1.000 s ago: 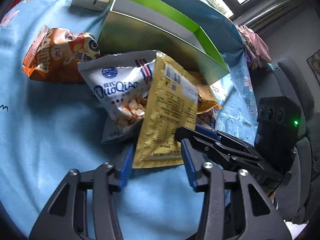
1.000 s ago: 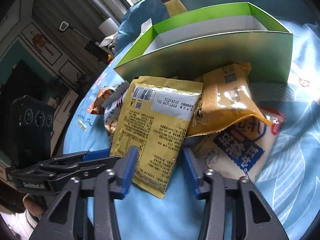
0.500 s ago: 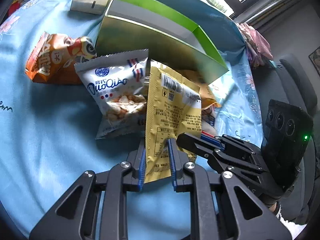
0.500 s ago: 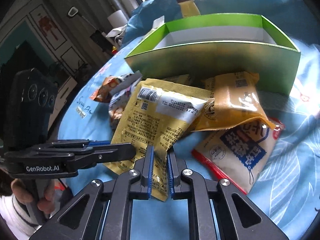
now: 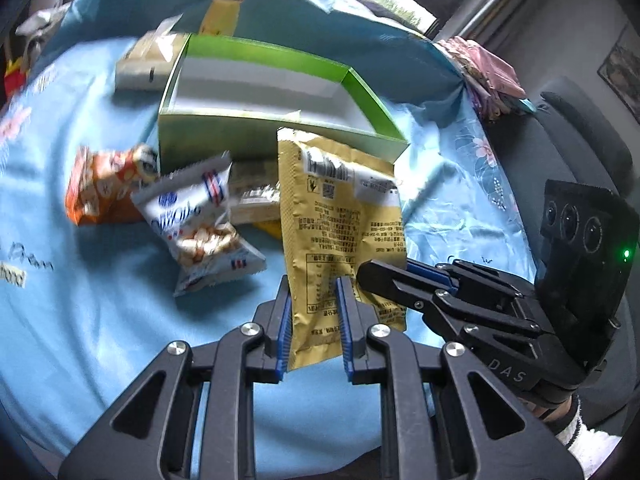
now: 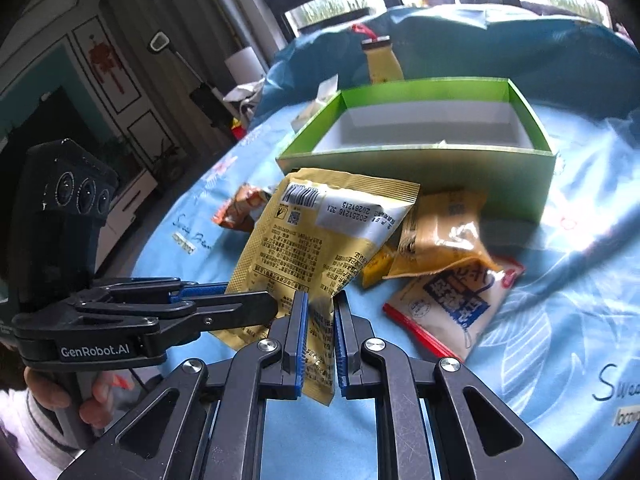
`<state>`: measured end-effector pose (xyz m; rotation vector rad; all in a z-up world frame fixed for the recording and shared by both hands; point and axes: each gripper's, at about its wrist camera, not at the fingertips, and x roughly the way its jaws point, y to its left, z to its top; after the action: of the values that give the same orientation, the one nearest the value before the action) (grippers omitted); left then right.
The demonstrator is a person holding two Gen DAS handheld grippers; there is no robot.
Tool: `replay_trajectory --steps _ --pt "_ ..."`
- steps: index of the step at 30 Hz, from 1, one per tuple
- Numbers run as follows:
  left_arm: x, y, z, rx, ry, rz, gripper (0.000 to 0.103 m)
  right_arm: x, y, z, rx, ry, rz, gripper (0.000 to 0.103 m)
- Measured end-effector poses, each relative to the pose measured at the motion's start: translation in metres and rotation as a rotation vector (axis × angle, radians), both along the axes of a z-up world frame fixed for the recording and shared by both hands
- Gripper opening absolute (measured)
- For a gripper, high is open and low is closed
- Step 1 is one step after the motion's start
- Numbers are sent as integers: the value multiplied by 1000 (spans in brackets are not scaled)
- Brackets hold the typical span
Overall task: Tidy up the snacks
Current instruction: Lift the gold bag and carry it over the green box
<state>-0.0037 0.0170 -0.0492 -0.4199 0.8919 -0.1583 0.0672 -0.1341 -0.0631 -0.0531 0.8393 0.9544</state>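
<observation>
Both grippers are shut on the bottom edge of one yellow snack packet, which hangs lifted off the blue cloth, its printed back facing me. My left gripper pinches its lower left corner; my right gripper pinches the other corner. Each gripper shows in the other's view, the right gripper and the left gripper. Behind the packet stands an open green box with a pale, empty inside. On the cloth lie a white packet, an orange packet, a crumpled golden packet and a white-and-blue packet.
A yellow bottle and a pale carton stand behind the box. The blue floral cloth covers a round table whose edge falls away at the right. A person's hand holds the left gripper's handle.
Both grippers closed on the yellow packet's bottom edge, then lifted it off the pile. The cameras rose, so the inside of the green box now shows.
</observation>
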Motion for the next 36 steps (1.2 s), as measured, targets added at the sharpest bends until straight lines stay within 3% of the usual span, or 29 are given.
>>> replay_trajectory --steps 18,36 --pt "28 0 38 78 -96 -15 20 17 4 40 61 -87 -41 14" --pt "66 12 52 95 -124 -14 18 48 16 52 67 -120 -43 14"
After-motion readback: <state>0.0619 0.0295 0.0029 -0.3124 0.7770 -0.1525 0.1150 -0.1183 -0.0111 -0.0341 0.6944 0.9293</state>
